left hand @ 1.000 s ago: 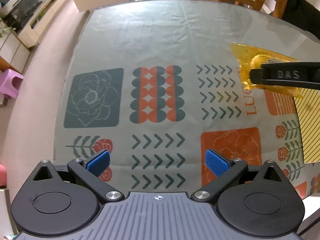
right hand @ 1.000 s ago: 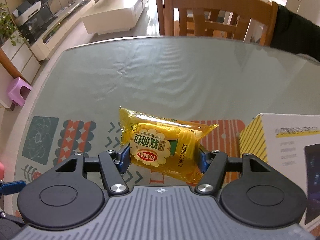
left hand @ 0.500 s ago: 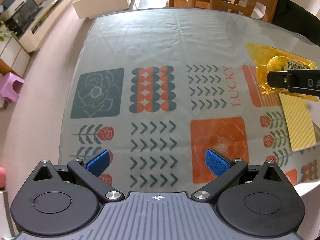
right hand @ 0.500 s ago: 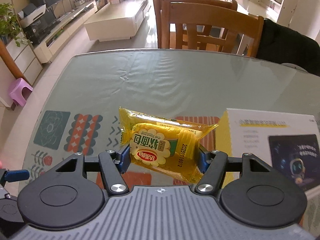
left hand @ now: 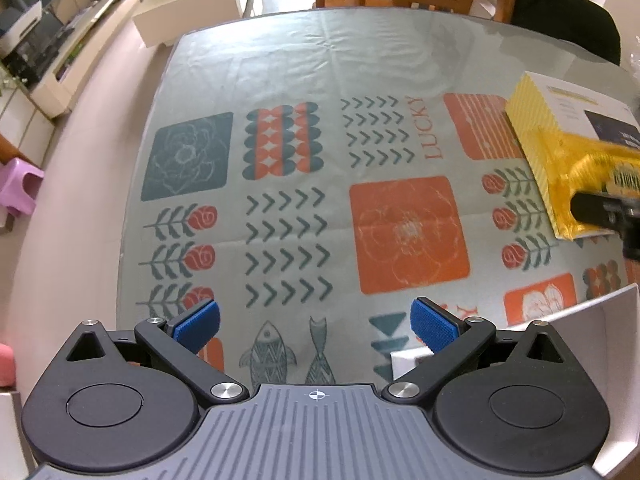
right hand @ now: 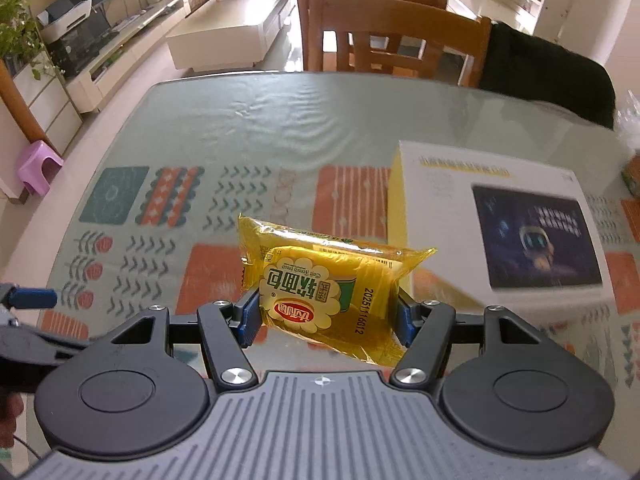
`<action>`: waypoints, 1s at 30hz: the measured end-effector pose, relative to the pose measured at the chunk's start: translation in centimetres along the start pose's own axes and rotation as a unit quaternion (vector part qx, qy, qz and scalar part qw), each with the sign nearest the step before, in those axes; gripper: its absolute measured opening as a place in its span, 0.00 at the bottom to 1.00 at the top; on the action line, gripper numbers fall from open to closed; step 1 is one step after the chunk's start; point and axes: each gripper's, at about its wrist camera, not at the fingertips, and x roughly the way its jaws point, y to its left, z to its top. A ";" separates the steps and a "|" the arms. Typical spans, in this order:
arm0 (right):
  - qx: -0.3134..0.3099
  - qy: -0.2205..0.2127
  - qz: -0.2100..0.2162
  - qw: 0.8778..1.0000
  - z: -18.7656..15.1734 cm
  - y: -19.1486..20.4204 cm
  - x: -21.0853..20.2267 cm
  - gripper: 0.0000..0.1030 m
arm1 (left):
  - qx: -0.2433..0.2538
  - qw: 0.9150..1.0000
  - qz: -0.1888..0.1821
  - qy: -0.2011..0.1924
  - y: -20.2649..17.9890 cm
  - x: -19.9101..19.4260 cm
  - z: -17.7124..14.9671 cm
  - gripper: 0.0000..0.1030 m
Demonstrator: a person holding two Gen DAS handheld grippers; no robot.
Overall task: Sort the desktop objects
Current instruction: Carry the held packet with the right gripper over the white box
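- Two blue-padded fingers point(left hand: 198, 326) of the left gripper point(left hand: 316, 326) are standing spread wide apart, gripping nothing, hanging over the patterned cloth of the desk point(left hand: 288, 64).
- Between those fingers, fish drawings are showing on the cloth; ahead of them, rows of chevrons and an orange flower square point(left hand: 408, 234) are lying.
- Beside the right-hand finger of that gripper, a pale sheet or box edge point(left hand: 592, 312) is reaching in from the right; what it is cannot be told.
- Far ahead and to the right of the left fingers, the right gripper point(right hand: 324, 314) is pinching a yellow snack packet point(right hand: 320, 288) by its two sides, holding it clear above the desk.
- The packet is sitting squarely between the right fingers, its printed label upside down to the camera.
- Ahead and to the right of the right fingers, a flat white box with a yellow side point(right hand: 496, 216) is lying on the desk, just beyond the packet's far corner.
- Beyond the desk's far edge, a wooden chair point(right hand: 396, 36) is standing.
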 end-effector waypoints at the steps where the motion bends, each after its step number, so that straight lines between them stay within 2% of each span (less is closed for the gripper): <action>1: 0.001 0.000 0.000 1.000 -0.5 -0.2 -0.4 0.76 | 0.000 1.000 0.000 -0.002 -0.2 -0.4 -0.3 1.00; 9: 0.000 -0.007 0.006 1.000 -4.7 -2.1 -3.8 0.76 | -0.010 1.000 0.005 -0.008 -2.8 -3.0 -3.5 1.00; 23: -0.021 -0.006 0.020 1.000 -13.3 -4.1 -8.7 0.76 | -0.029 1.000 0.000 -0.007 -7.7 -6.9 -11.9 1.00; 30: -0.018 0.005 0.029 0.999 -17.3 -4.7 -9.8 0.76 | -0.030 1.000 0.003 -0.003 -9.2 -8.2 -15.4 1.00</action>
